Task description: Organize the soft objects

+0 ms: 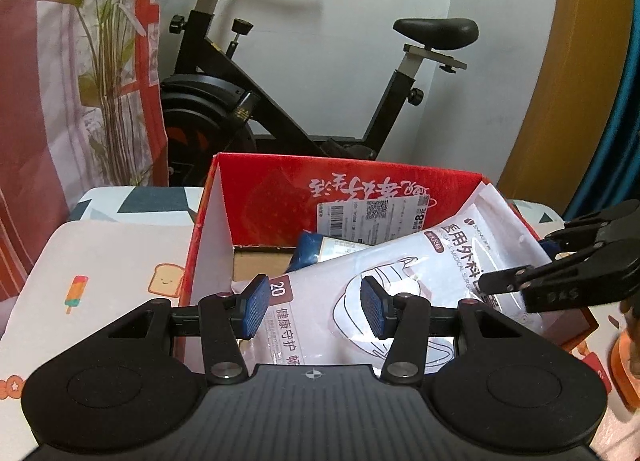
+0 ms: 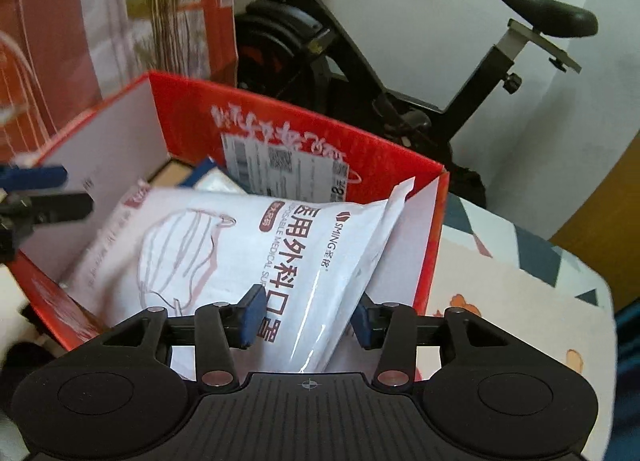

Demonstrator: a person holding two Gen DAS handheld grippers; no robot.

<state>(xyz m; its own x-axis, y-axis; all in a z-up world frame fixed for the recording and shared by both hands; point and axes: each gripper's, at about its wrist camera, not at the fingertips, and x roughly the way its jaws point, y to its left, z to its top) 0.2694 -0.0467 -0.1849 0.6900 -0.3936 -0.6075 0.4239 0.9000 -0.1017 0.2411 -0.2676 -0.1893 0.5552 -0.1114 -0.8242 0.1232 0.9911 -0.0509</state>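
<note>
The mask pack point(image 2: 240, 245), marked SMING and "20", lies slanted inside the red box point(image 2: 304, 133), leaning on its right wall, likely just dropped there. The right gripper point(image 2: 306, 315) straddles its near corner, seemingly released. The left gripper point(image 1: 314, 307) hangs open above the box, empty.

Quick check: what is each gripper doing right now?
Left gripper: open, holding nothing.
Right gripper: open around the mask pack, pads off it.
</note>
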